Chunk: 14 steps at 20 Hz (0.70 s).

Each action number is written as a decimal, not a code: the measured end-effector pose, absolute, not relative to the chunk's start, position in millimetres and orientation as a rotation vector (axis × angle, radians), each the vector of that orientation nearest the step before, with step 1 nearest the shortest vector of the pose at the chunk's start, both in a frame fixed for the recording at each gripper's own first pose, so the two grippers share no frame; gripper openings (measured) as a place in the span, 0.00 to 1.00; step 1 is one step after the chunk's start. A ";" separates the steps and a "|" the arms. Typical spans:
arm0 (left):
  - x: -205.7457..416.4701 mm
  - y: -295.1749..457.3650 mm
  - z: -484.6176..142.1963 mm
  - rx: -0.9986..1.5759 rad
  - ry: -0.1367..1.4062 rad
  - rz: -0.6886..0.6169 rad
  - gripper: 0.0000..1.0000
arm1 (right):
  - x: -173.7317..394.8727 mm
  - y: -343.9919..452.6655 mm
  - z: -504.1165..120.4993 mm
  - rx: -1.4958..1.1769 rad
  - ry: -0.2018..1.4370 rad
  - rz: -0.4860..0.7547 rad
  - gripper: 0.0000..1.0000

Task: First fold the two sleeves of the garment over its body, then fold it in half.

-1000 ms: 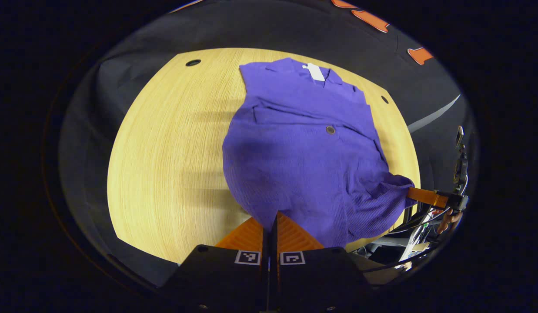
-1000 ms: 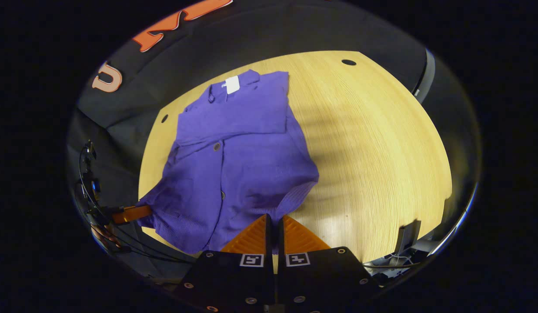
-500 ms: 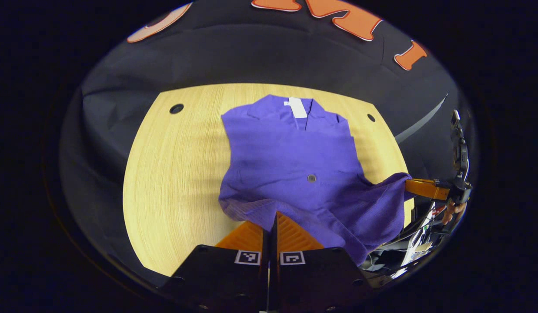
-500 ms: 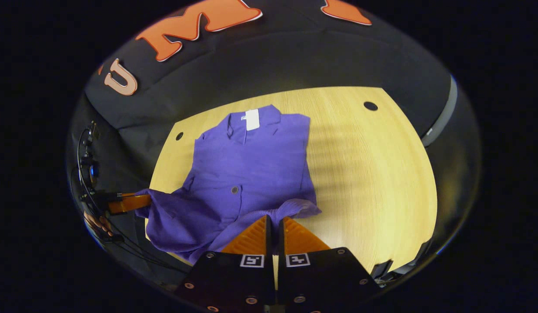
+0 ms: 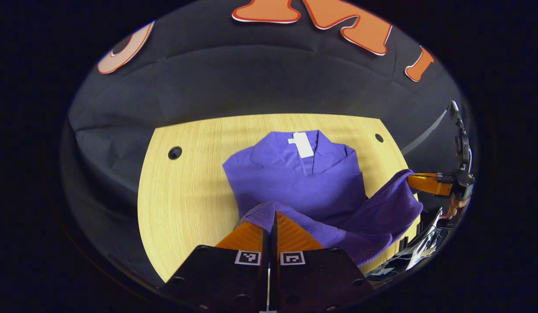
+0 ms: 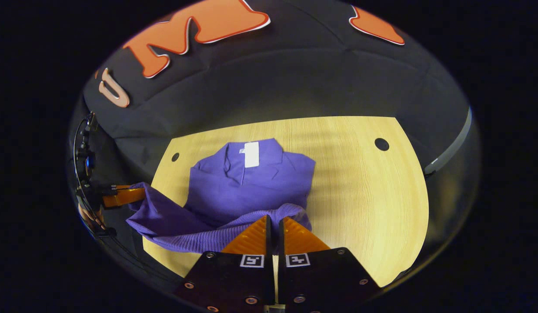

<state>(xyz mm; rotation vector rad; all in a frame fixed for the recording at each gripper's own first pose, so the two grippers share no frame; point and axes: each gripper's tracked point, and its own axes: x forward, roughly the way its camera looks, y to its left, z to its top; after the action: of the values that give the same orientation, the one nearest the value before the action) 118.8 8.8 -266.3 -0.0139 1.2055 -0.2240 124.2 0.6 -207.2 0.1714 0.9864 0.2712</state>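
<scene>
A purple garment (image 5: 303,182) lies on the wooden table (image 5: 186,195), collar and white label (image 5: 301,143) at the far end. My left gripper (image 5: 272,217) is shut on one corner of its ribbed hem, lifted over the body. In the left gripper view, my right gripper (image 5: 412,180) at the right edge pinches the other hem corner, the hem sagging between the two. In the right gripper view, the right gripper (image 6: 274,221) is shut on the hem of the garment (image 6: 247,182). The left gripper (image 6: 136,194) holds the cloth at the far left.
The table (image 6: 364,187) has round cable holes near its far corners (image 5: 175,152) (image 6: 381,144). Black cloth hangs behind it. A hand (image 5: 451,211) and cables show at the table's near edge. Bare wood lies on both sides of the garment.
Both grippers have lifted the hem off the table and carried it forward toward the collar. The lower half of the garment now hangs raised over the upper half.
</scene>
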 end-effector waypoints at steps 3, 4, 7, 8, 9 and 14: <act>161.0 11.9 -277.2 0.032 1.183 -0.212 0.02 | 165.9 0.4 -209.3 0.163 0.991 0.272 0.04; 174.5 13.3 -283.6 0.053 1.184 -0.205 0.02 | 180.4 0.3 -213.1 0.146 0.996 0.269 0.04; 219.9 21.0 -303.1 0.114 1.159 -0.150 0.02 | 224.9 -0.9 -218.7 0.138 0.990 0.246 0.04; 236.0 24.8 -308.3 0.144 1.131 -0.126 0.02 | 240.8 0.4 -220.2 0.151 0.973 0.235 0.04; 250.2 30.7 -312.6 0.179 1.096 -0.098 0.02 | 255.7 1.5 -221.7 0.173 0.959 0.228 0.05; 309.2 34.3 -312.1 0.251 0.880 -0.032 0.38 | 293.0 4.5 -215.1 0.275 0.872 0.185 0.30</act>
<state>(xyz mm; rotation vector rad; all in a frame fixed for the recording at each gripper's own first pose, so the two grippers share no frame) 309.2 34.3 -312.1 0.2512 0.8805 -0.0324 293.0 4.5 -215.1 0.2750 0.8720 0.1850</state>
